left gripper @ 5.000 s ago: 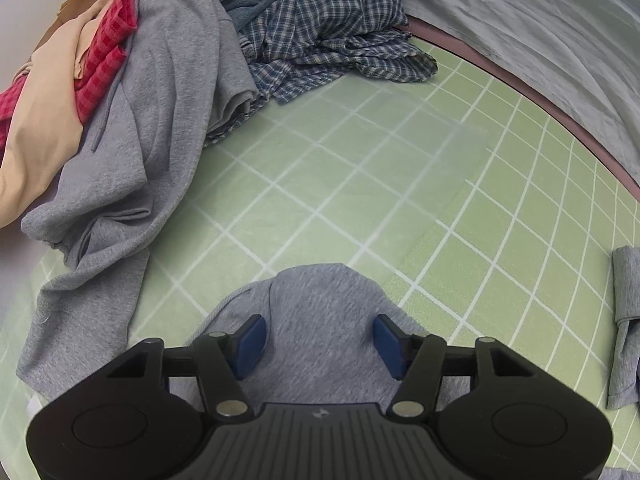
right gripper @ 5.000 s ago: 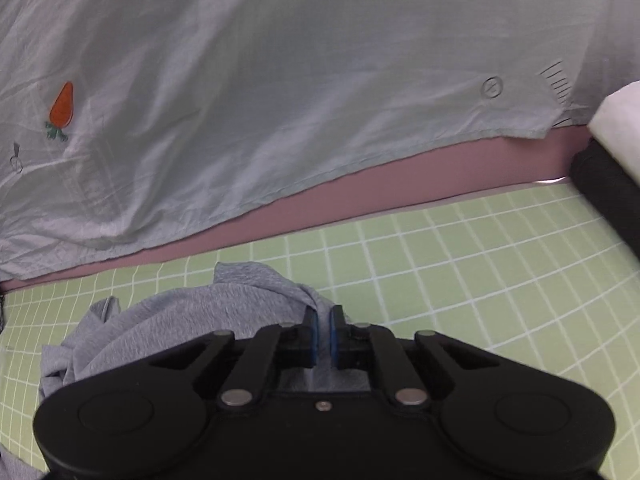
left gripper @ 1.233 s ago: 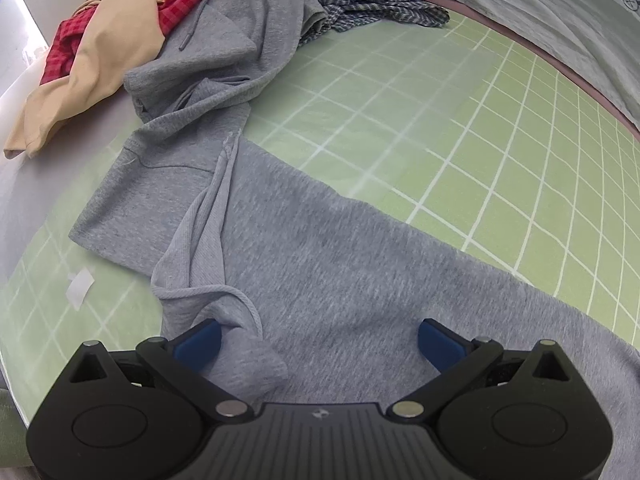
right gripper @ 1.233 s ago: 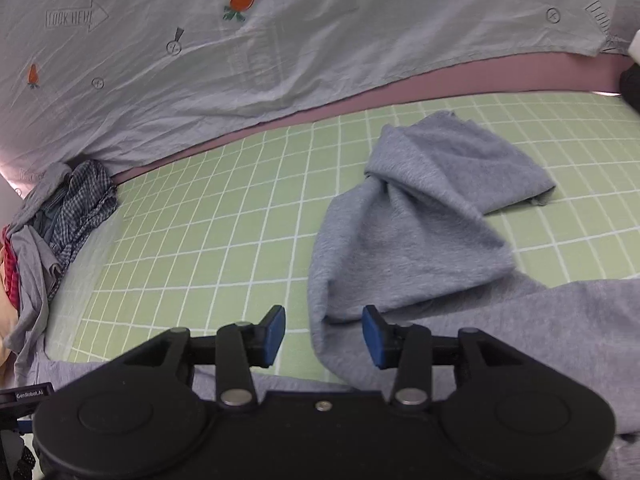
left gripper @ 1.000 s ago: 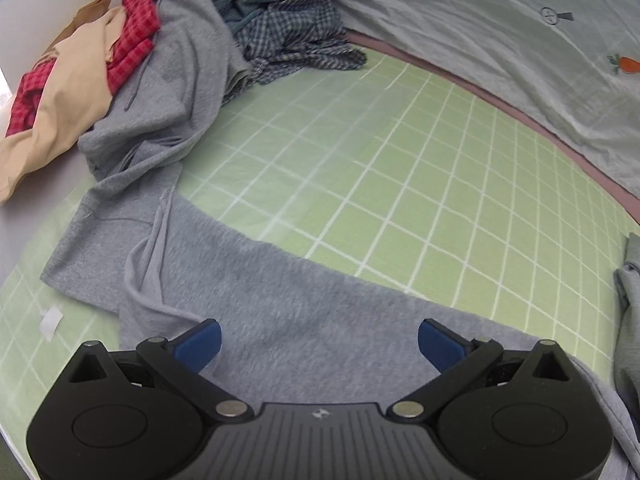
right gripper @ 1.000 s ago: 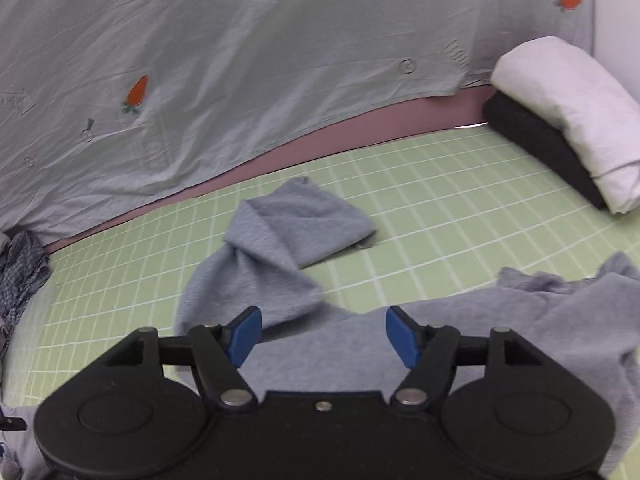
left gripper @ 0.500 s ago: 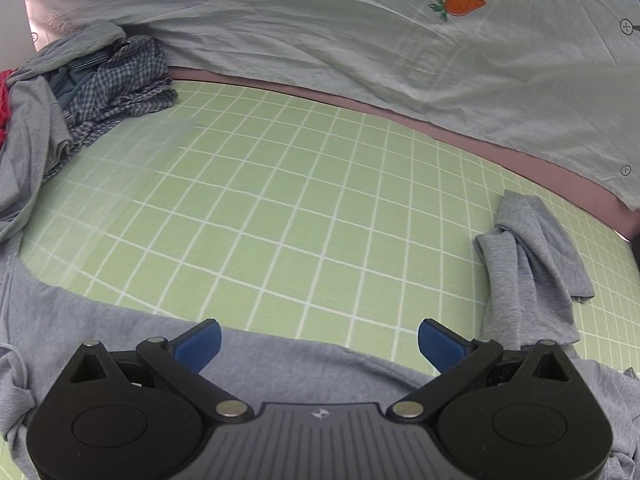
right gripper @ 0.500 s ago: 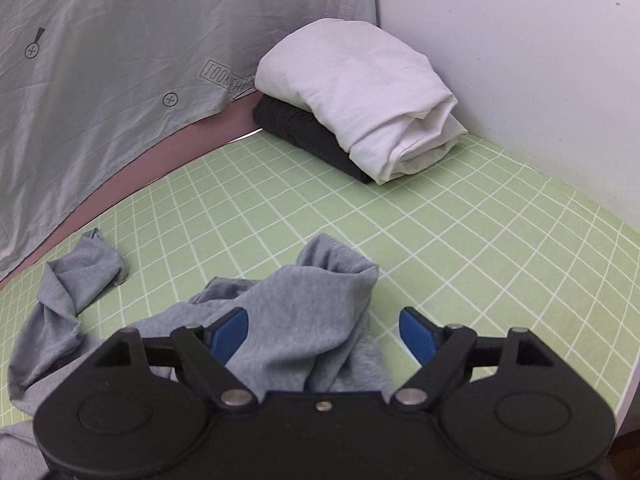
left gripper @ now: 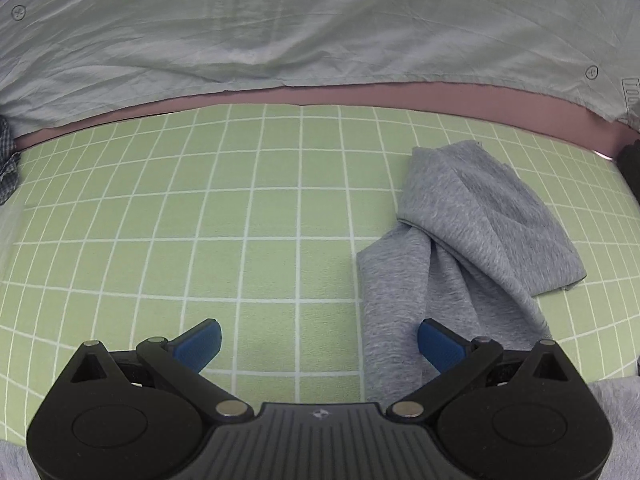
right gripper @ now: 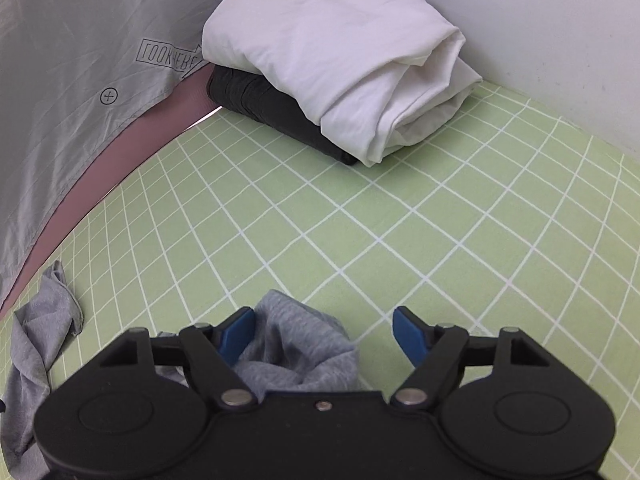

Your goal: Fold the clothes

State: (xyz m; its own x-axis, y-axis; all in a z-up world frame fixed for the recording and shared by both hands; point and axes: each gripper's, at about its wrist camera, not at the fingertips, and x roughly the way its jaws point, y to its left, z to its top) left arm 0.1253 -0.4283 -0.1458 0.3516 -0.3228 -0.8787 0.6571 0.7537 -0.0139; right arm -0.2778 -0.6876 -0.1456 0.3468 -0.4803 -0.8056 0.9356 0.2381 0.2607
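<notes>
A grey garment lies spread on the green gridded mat (left gripper: 200,240). Its twisted sleeve (left gripper: 460,240) runs from the far right down toward my left gripper (left gripper: 320,340), which is open wide just above the mat. The sleeve's near part lies beside the right fingertip (left gripper: 440,346), with no pad pressing on it. In the right wrist view a bunched grey fold (right gripper: 296,344) sits between the fingers of my right gripper (right gripper: 324,332), close to the left fingertip (right gripper: 238,334). Those jaws are closing, but the pads are not pressing the cloth. The sleeve end (right gripper: 40,320) shows at the left.
A folded white cloth (right gripper: 340,60) lies on a folded black one (right gripper: 272,108) in the far corner by the white wall. A pale sheet (left gripper: 320,32) hangs behind a pink border (left gripper: 360,94). A plaid garment (left gripper: 6,160) peeks in at the left.
The left view has swept right, away from the clothes pile, and now faces the twisted sleeve. The right view has moved nearer the folded stack and lower over the grey fold; its jaws have narrowed slightly.
</notes>
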